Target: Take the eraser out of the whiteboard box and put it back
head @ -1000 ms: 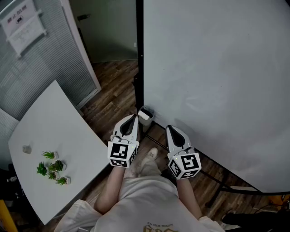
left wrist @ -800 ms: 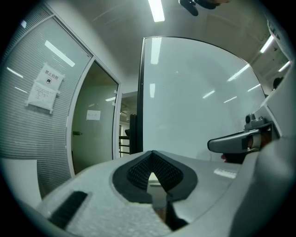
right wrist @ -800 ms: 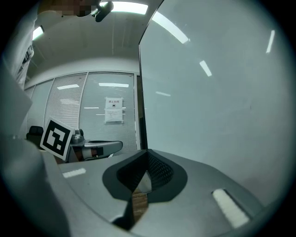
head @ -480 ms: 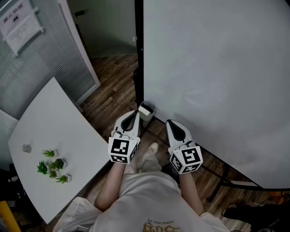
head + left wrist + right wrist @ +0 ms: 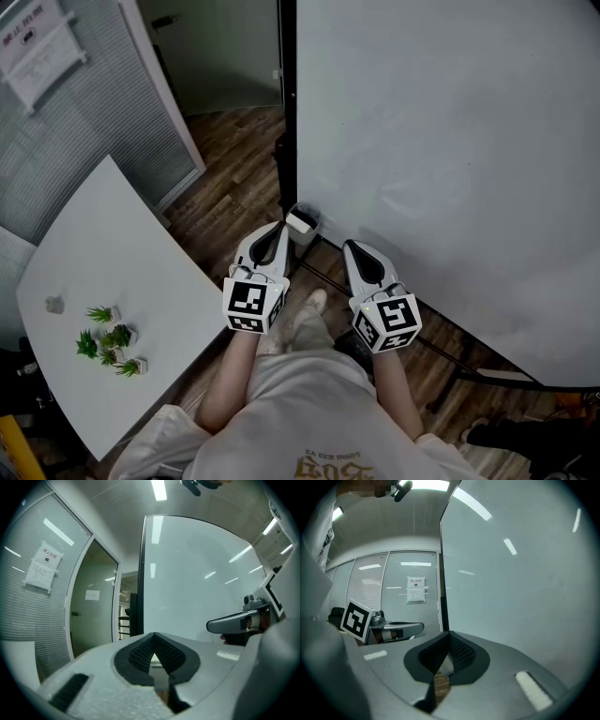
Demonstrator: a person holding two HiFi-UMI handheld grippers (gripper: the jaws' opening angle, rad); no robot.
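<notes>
The whiteboard box [image 5: 301, 225] is a small grey holder at the lower left corner of the whiteboard [image 5: 450, 169], by its black frame. A white eraser [image 5: 300, 221] shows in the box's top. My left gripper [image 5: 278, 229] points at the box from just below and left of it, shut and empty. My right gripper [image 5: 350, 247] hangs to the right of the box, close to the board's lower edge, also shut and empty. In the left gripper view the closed tips [image 5: 154, 638] face the whiteboard [image 5: 187, 583]. The right gripper view shows closed tips [image 5: 448, 634] before the board [image 5: 525, 588].
A white table [image 5: 112, 253] with small green plants [image 5: 108, 342] stands at the left. A blind-covered glass wall with a paper notice [image 5: 37, 47] and a doorway [image 5: 225, 56] lie beyond it. The floor is wood; the board's stand bars [image 5: 450, 375] run at lower right.
Both grippers stay shut in about the same place near the box. Only the head view has shifted slightly.
</notes>
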